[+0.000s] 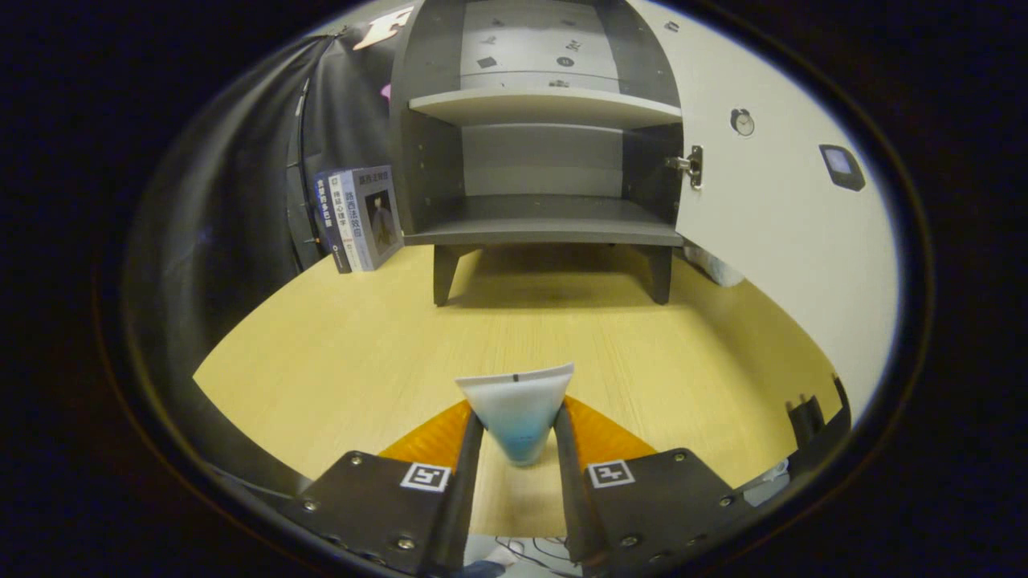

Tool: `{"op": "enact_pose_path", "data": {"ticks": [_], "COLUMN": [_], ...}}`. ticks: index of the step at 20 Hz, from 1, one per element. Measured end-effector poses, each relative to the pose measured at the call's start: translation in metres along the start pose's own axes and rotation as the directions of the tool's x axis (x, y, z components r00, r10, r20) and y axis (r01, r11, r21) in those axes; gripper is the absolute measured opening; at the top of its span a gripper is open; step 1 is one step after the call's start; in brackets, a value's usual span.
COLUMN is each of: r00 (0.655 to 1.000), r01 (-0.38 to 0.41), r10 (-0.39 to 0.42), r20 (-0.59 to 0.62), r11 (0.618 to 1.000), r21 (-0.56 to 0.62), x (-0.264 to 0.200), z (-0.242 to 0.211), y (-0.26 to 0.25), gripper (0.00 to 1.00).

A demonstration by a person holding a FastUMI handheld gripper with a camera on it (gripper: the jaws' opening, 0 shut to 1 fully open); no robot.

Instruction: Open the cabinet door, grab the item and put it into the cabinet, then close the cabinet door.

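Pale yellow wood-grain tabletop [337, 337] is seen spreading from the fingers out to a dark booth wall [241, 160] of black cloth. At the left, against that wall, a small row of books [359, 218] is stood upright just beside the cabinet's left side. At the centre, a dark grey cabinet [546, 160] is raised on short legs, with one shelf [546, 106] dividing its interior into an upper and a lower compartment; nothing can be made out in the lower compartment, and small dark marks are seen on the back panel of the upper one. Well short of the cabinet, a white tube with a blue lower part [520, 409] is gripped between the two fingers of the gripper [519, 437], its flat crimped end pointed toward the cabinet; both fingers are pressed against its sides at a narrow spacing. To the right, the white cabinet door [787, 217] is swung fully open on a metal hinge [689, 165].
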State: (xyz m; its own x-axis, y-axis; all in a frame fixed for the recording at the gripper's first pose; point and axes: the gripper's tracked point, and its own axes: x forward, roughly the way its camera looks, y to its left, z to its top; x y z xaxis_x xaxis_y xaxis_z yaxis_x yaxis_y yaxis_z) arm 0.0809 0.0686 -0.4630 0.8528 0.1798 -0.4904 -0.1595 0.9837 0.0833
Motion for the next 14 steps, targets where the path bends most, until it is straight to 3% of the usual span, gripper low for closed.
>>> {"op": "enact_pose_path", "data": {"ticks": [6,14], "r00": [0.999,0.97], "r01": [-0.008,-0.015], "r10": [0.008,0.031], "r20": [0.039,0.239], "r11": [1.0,0.998], "r21": [-0.009,-0.066], "x": [-0.027,-0.066], "z": [0.056,0.243], "y": [0.006,0.019], "gripper": [0.48,0.48]}}
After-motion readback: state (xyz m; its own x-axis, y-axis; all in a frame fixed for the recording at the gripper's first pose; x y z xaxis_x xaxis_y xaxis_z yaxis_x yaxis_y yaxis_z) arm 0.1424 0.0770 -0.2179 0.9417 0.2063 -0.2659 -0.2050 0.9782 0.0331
